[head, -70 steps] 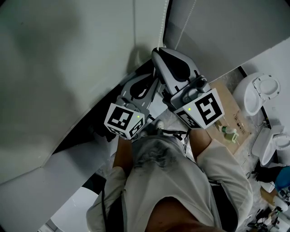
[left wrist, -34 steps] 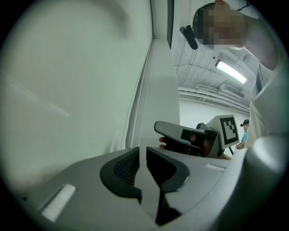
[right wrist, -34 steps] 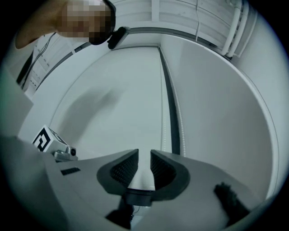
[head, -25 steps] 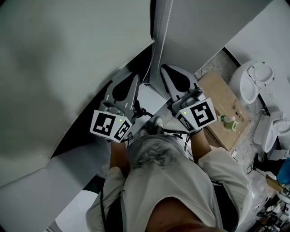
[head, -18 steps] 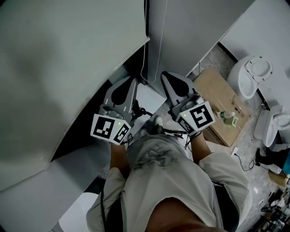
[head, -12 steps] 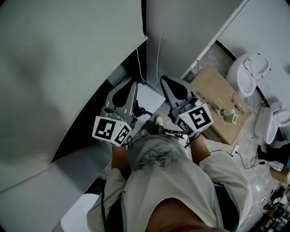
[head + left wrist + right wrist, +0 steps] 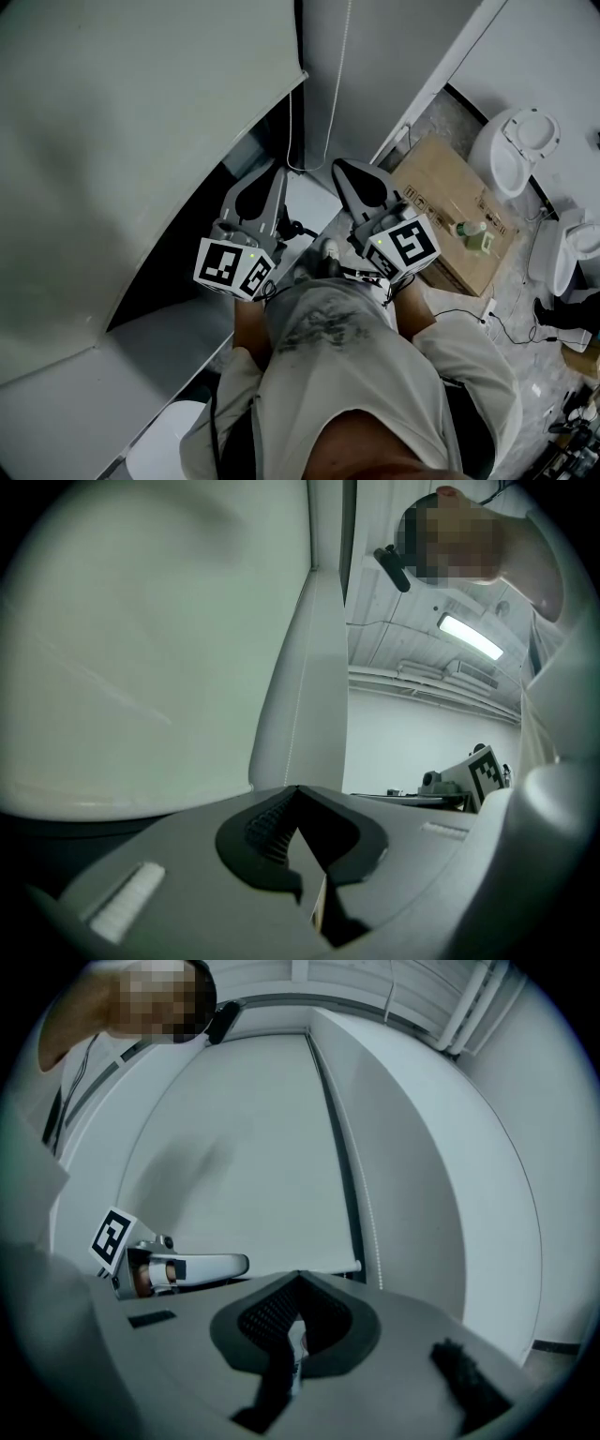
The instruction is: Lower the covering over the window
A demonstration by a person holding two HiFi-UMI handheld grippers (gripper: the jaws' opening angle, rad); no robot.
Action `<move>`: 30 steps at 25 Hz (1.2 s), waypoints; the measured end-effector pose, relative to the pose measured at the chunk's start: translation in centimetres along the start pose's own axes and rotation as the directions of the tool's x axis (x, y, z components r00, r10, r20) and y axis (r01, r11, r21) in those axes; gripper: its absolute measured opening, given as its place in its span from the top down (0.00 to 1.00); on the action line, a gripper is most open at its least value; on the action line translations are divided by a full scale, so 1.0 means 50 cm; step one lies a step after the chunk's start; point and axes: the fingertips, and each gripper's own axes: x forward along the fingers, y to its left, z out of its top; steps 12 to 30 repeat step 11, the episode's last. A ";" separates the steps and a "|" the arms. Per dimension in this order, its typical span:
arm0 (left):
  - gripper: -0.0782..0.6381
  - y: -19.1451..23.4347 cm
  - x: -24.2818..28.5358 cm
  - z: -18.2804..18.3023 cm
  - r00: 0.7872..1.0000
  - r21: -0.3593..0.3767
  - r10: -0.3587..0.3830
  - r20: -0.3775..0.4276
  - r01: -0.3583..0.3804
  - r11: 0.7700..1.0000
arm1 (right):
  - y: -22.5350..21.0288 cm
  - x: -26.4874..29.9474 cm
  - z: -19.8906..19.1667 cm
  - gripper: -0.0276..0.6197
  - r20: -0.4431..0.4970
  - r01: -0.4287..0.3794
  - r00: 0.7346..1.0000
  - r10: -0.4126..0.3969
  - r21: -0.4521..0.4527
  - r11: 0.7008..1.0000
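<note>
The white roller blind [image 7: 141, 122] hangs over the window, and its bottom bar [image 7: 253, 117] leaves a dark gap [image 7: 187, 253] beneath. The bead chain [image 7: 344, 56] drops beside it, its loop [image 7: 293, 150] hanging free between the two grippers. My left gripper [image 7: 275, 171] is shut and empty just below the bar. My right gripper [image 7: 340, 165] is also shut with nothing in it, to the right of the loop. In the left gripper view the blind [image 7: 141, 649] fills the left side beyond the shut jaws. In the right gripper view the blind [image 7: 244, 1166], chain [image 7: 370, 1232] and left gripper [image 7: 246, 1264] show.
A white sill [image 7: 309, 202] lies under the grippers. On the floor at right sit a cardboard box [image 7: 441, 202] with a green bottle [image 7: 478, 239], two white toilets [image 7: 516, 150] [image 7: 562, 258] and loose cables [image 7: 497, 323]. A wall corner [image 7: 431, 89] runs beside the chain.
Since the earliest frame both grippers have come down and away from the chain. Over the last second they barely move and stay shut; the head view shifts slightly.
</note>
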 end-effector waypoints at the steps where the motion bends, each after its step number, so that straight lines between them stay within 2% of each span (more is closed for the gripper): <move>1: 0.88 -0.001 -0.003 -0.002 1.000 -0.002 0.001 -0.001 -0.001 1.000 | 0.002 -0.002 -0.001 0.93 -0.002 0.000 1.000 0.000 0.001 1.000; 30: 0.88 0.001 -0.024 0.004 1.000 -0.010 0.011 -0.002 -0.011 1.000 | 0.022 -0.002 0.009 0.93 0.017 -0.007 1.000 0.007 -0.019 1.000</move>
